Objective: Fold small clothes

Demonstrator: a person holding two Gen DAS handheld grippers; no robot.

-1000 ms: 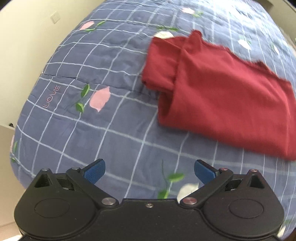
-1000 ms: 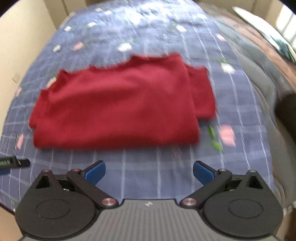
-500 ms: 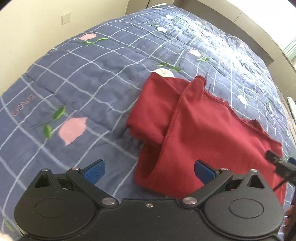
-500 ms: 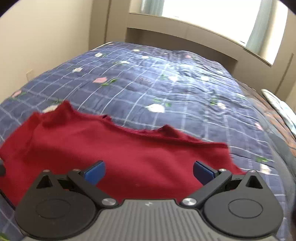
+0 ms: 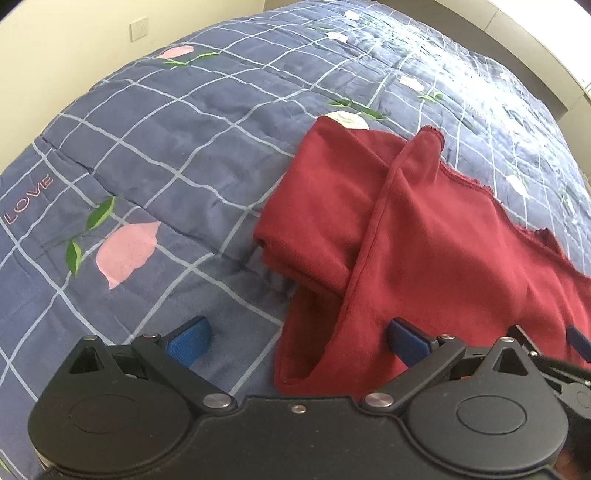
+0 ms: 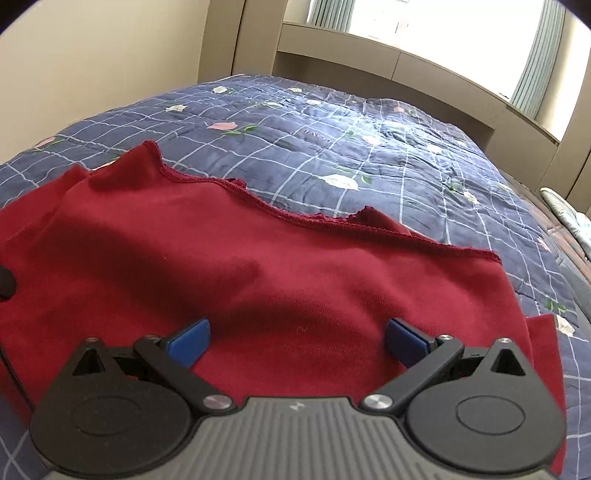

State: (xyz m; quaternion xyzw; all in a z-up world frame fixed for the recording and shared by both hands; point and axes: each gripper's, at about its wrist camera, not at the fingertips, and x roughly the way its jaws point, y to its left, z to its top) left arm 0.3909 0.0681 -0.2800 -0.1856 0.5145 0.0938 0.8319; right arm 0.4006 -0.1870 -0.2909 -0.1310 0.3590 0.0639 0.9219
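Note:
A dark red garment (image 5: 424, 240) lies partly folded on the bed, with a folded sleeve part at its left side; it also fills the lower half of the right wrist view (image 6: 258, 266). My left gripper (image 5: 297, 338) is open and empty, low over the garment's near left corner; its right finger is over the cloth and its left finger over the quilt. My right gripper (image 6: 297, 338) is open and empty, low over the garment's near edge. The right gripper's tip shows at the right edge of the left wrist view (image 5: 554, 354).
A navy quilt (image 5: 166, 147) with a white grid and flower prints covers the bed. A cream wall with a socket (image 5: 138, 31) stands to the left. A wooden headboard ledge (image 6: 406, 70) and a window lie beyond the bed.
Both grippers have come down and closer to the garment, which now looks much larger in both views. Both have stayed open.

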